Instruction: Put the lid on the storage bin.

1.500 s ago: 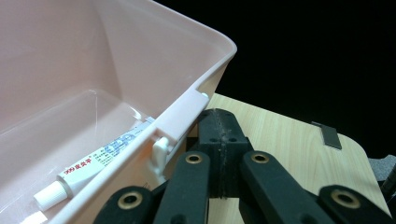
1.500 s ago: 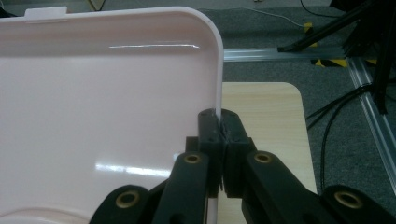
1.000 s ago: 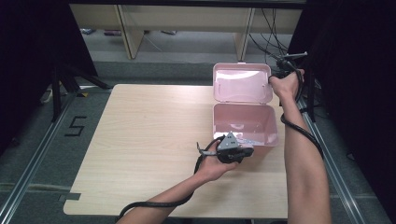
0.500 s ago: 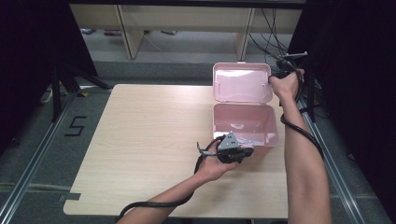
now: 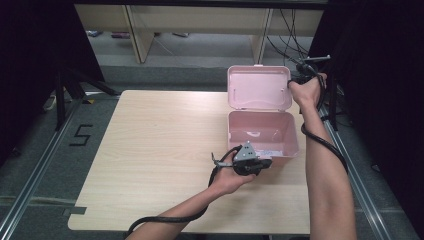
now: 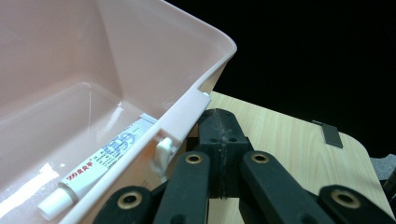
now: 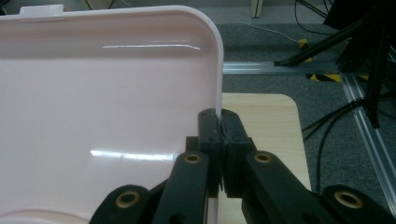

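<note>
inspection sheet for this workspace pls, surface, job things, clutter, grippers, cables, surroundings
surface: light wooden table with rounded corners, mostly bare
job's things: pink plastic box near the table's right edge, its hinged lid standing open; a white tube with blue print lies inside, along the near wall
clutter: nothing seen
grippers: left gripper shut, at the box's near wall by the latch nub; right gripper shut on the lid's edge
cables: a black cable trails along each forearm; more cables on the floor at far right
surroundings: grey carpet, a taped 5 mark on the floor at left, pale shelving behind, dark curtains at both sides
</note>
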`<state>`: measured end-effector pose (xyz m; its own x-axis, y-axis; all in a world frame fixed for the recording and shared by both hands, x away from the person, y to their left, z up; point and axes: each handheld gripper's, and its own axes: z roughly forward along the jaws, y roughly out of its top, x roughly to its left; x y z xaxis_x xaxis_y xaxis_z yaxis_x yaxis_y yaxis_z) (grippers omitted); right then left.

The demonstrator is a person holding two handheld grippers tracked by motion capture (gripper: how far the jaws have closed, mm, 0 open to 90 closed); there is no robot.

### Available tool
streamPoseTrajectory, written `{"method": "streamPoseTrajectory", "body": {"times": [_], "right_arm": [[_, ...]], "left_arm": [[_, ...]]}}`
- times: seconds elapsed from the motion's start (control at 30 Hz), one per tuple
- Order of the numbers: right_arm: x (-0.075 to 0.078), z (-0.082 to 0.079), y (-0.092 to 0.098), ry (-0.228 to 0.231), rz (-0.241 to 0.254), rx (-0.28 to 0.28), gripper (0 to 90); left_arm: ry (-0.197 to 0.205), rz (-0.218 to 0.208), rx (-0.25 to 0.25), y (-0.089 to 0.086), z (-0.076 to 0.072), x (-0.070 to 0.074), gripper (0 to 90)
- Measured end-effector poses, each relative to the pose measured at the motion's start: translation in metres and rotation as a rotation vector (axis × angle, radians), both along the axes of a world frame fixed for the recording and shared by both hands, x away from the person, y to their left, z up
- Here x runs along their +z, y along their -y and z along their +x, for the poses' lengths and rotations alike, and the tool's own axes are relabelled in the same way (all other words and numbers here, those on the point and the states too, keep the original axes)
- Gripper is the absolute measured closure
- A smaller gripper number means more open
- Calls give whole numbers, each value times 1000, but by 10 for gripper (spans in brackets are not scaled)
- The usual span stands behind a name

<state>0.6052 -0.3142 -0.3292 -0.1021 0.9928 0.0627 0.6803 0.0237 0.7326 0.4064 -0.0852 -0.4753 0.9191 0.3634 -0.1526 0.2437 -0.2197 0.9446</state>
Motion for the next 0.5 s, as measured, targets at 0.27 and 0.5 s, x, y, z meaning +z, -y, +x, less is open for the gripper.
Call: {"method": "streamPoseTrajectory", "body": {"times": [0.27,0.5], "right_arm": [[1,-2,2,5,3,-6,898],[5,-4,4,15,3,-1,898]], "left_arm": [[-6,-4,2,-1,1,0,899],[-14,-2,5,0,1,-1,899]]}}
